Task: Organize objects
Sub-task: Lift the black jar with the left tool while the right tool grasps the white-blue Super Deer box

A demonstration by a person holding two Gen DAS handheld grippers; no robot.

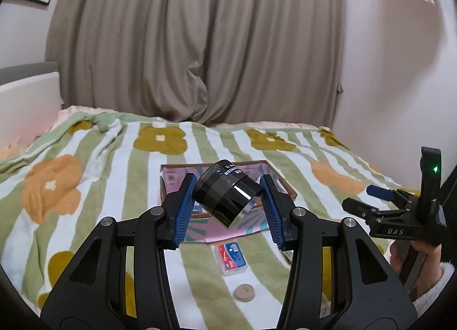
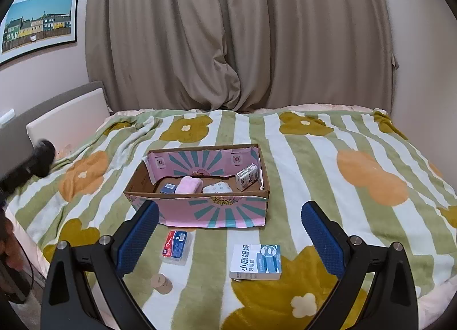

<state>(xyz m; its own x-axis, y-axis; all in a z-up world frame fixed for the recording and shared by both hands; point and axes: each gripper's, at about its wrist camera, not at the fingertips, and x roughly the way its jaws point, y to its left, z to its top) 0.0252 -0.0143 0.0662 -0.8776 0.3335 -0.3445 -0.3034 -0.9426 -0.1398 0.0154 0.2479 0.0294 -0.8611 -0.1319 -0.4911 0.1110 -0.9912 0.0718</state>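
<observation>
left gripper (image 1: pixel 227 201) is clamped on a black cylindrical jar (image 1: pixel 225 191), its blue ribbed pads pressing the jar's two curved sides while it hangs tilted in the air, just short of and above the cardboard box (image 1: pixel 281 184) on the bed. right gripper (image 2: pixel 230 240) hangs with its jaws apart and nothing between them, pointed at the same box from the near side.

that jar looks hard and glossy, with a bright glare strip on its side, so i'd judge it stiff but slick; a round body held across its width can twist or slide, and it already sits askew in the pads. it seems light enough for this grip. holding it around the middle of the barrel looks right, and letting go low would be kinder than dropping it.

from the right wrist view the box is open-topped with thin walls and a torn-looking back flap. inside lie a small blue pack (image 2: pixel 167 188), a pink rolled cloth (image 2: pixel 188 184), a white patterned bundle (image 2: pixel 217 187) and a small printed carton (image 2: pixel 248 177) upright at the right end. free floor looks scarce; the gaps are narrow.

on the striped blanket (image 2: pixel 300 158) near the box's front wall lie a red and blue packet (image 2: pixel 175 245), a round wooden disc (image 2: pixel 161 283) and a white and blue box (image 2: pixel 256 262), well apart from each other. the bedding is soft, so the box may shift if its rim is bumped.
</observation>
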